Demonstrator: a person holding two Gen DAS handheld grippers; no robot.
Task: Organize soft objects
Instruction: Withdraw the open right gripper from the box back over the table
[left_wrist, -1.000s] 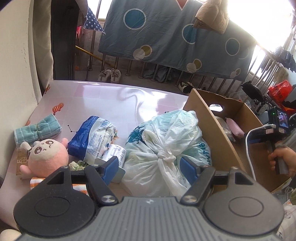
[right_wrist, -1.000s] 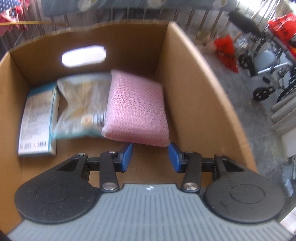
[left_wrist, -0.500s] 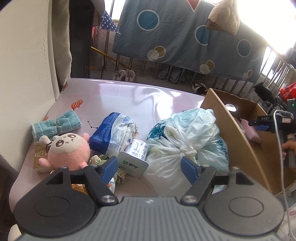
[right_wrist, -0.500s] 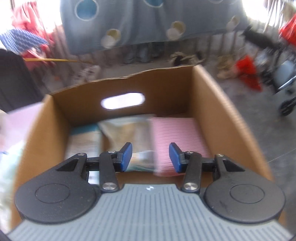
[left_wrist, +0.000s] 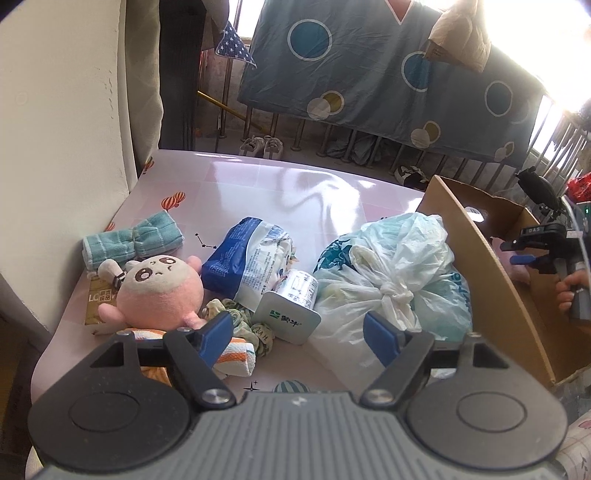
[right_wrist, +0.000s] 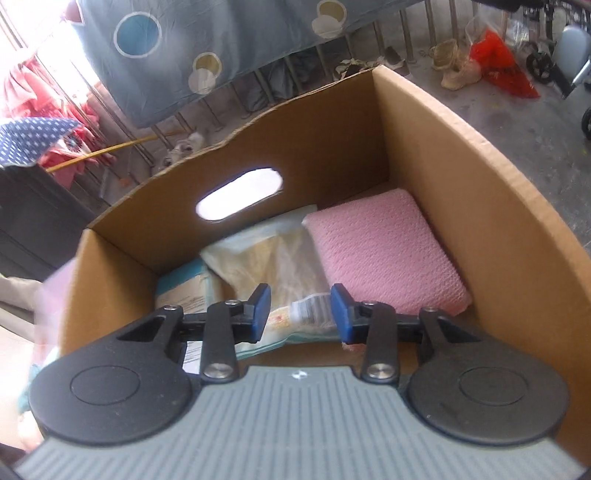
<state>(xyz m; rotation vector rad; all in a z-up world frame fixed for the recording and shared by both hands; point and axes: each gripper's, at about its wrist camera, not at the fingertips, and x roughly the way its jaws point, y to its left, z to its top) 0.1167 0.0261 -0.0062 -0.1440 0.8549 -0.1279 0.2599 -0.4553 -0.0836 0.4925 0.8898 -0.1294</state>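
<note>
On the pink table, in the left wrist view, lie a pink plush doll (left_wrist: 159, 291), a rolled teal towel (left_wrist: 133, 243), a blue-and-white packet (left_wrist: 251, 262), a small tin (left_wrist: 291, 306), an orange-striped cloth (left_wrist: 236, 354) and a knotted plastic bag (left_wrist: 391, 280). My left gripper (left_wrist: 299, 334) hovers above them; its jaws are opening and hold nothing. My right gripper (right_wrist: 301, 310) hangs over the cardboard box (right_wrist: 461, 184); its jaws are closing on nothing. In the box lie a pink knitted pad (right_wrist: 384, 251), a clear packet (right_wrist: 273, 266) and a pale blue packet (right_wrist: 184, 291).
The cardboard box (left_wrist: 476, 266) stands at the table's right edge against the plastic bag. A cream wall (left_wrist: 66, 147) borders the table's left side. A hand (left_wrist: 572, 291) holds the right gripper (left_wrist: 524, 254) over the box. A railing with a hung blue sheet runs behind.
The left gripper has shifted left, bringing the plush doll and towel further into view, and its jaws have widened. The right gripper has rolled and tilted up over the box; its jaws have narrowed slightly.
</note>
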